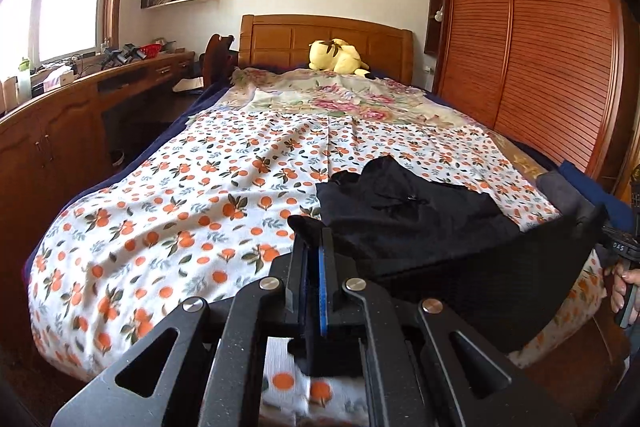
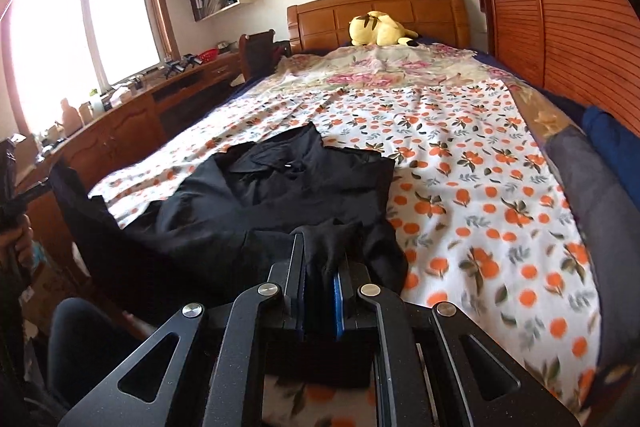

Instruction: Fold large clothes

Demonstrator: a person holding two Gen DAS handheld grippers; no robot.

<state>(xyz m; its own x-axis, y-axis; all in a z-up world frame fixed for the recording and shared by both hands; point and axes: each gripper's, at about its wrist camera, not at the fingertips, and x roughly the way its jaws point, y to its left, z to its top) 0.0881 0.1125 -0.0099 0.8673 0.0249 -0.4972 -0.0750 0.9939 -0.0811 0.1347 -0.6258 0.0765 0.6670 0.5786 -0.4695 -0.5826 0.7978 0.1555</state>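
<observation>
A large black shirt (image 1: 404, 211) lies on the bed, collar toward the headboard; it also shows in the right wrist view (image 2: 288, 187). Its near hem is lifted off the bed and stretched between the two grippers. My left gripper (image 1: 314, 231) is shut on one hem corner. My right gripper (image 2: 326, 247) is shut on the other corner, with bunched black cloth sticking out of its jaws. In the left wrist view the right gripper (image 1: 618, 247) shows at the right edge, held by a hand.
The bed has an orange-print sheet (image 1: 192, 195) and a floral blanket (image 1: 340, 99) farther back. A yellow plush toy (image 1: 336, 57) lies by the wooden headboard. A wooden desk (image 1: 80, 99) runs along the left; a slatted wardrobe (image 1: 540, 47) stands right.
</observation>
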